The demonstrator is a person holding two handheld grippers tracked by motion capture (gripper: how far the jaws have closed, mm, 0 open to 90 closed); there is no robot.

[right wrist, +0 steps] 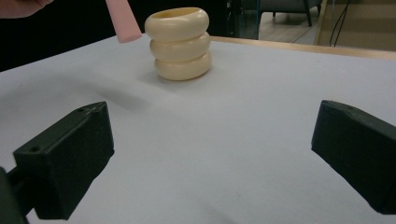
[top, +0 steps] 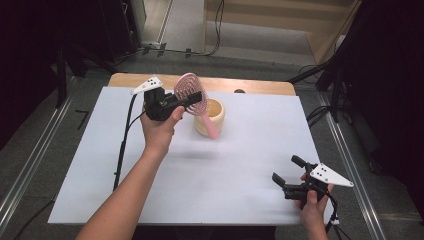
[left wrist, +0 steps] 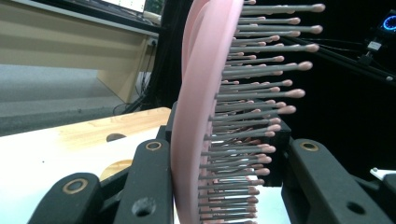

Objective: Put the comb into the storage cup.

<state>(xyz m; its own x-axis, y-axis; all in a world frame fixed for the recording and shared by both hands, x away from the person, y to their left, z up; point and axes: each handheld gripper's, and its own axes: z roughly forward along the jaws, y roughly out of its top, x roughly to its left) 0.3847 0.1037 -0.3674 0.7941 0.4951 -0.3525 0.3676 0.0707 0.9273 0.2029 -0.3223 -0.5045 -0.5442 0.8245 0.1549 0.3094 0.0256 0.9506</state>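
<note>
A: What do we have in the left gripper (top: 192, 98)?

B: We're pinching the pink brush (top: 191, 94) by its round head. In the left gripper view one jaw lies against the smooth back of the brush (left wrist: 194, 107) and the other sits on the bristle side, so the head is clamped between them.

A: And where is the brush over the table (top: 240, 150)?

B: We hold it up in the air at the far middle, just beside the cream holder (top: 210, 117). Its head is tilted up and to the left, and its handle slants down and to the right across the front of the holder's rim.

A: Is the handle inside the holder?

B: From the high view we can't tell; the handle tip overlaps the holder's wall. In the right gripper view the handle end (right wrist: 122, 21) hangs to the left of the holder (right wrist: 180, 44) and above the table, clear of it.

A: Anything in the holder?

B: We see its pale inner wall from above, but not the bottom, so we can't say.

A: And the holder itself?

B: It stands upright, shaped like three stacked rings.

A: Our right gripper (top: 287, 172)?

B: Its jaws are spread wide with only bare table between them. It sits low at the near right corner, well apart from the holder.
</note>
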